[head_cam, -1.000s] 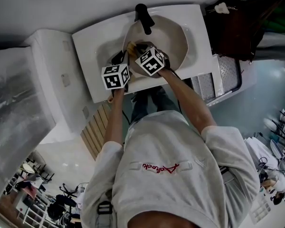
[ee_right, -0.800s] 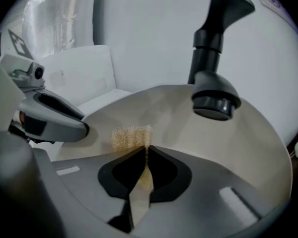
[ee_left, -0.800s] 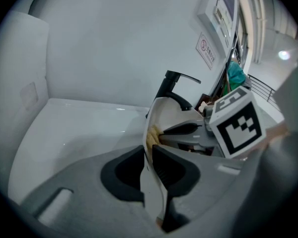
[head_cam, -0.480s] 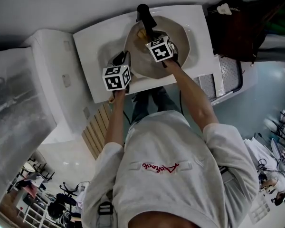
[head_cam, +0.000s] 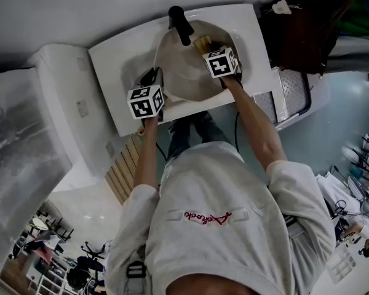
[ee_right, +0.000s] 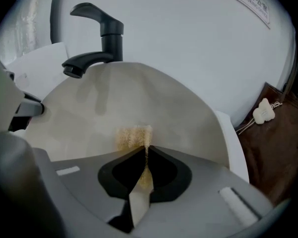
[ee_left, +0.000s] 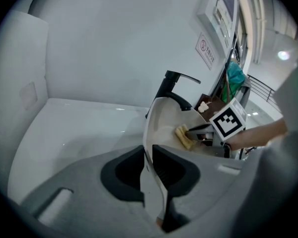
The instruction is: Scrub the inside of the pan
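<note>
A pale beige pan stands tilted in the white sink, under the black faucet. My left gripper is shut on the pan's near-left rim, which runs between its jaws. My right gripper is shut on a yellow sponge and presses it against the pan's inside wall at the far right. In the right gripper view the sponge sticks out past the pinched jaws onto the pan. The left gripper view shows the sponge inside the pan.
The white sink counter lies against the wall, with the faucet arching over the pan's far edge. A dark brown bag with a small white charm stands to the right of the sink. A metal rack is at the right.
My right gripper has carried the sponge across the pan's inside, from near the left middle toward the far right. The left gripper and pan rim have stayed put.
</note>
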Available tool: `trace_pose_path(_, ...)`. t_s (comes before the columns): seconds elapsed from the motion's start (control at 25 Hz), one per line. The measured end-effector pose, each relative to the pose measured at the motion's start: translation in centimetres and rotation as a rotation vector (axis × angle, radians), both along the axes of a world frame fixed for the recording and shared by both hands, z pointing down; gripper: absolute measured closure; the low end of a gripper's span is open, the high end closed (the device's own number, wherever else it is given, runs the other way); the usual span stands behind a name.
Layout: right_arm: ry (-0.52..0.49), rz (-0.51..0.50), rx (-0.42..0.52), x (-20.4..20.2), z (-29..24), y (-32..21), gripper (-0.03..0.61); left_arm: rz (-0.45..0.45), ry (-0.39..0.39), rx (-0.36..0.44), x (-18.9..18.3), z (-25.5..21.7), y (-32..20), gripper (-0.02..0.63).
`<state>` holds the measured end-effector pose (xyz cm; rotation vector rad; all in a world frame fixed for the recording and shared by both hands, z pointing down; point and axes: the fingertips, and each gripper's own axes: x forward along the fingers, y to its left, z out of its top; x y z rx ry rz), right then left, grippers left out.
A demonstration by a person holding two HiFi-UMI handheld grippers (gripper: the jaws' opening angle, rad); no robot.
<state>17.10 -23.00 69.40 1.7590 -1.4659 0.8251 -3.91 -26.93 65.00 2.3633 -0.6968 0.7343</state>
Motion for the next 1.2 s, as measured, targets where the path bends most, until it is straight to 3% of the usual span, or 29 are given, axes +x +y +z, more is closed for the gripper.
trace_pose_path(0.6,-0.038,-0.064,-0.054,-4.9,1.5,1.9,0.554,0.005,0.0,0.005,0.3,-0.2,0.0,0.562)
trace_pose_path(1.2,-0.063,-0.344,-0.079,-14.3,2.6,-0.1,0.554,0.005,-0.003,0.006,0.3,-0.1,0.0,0.561)
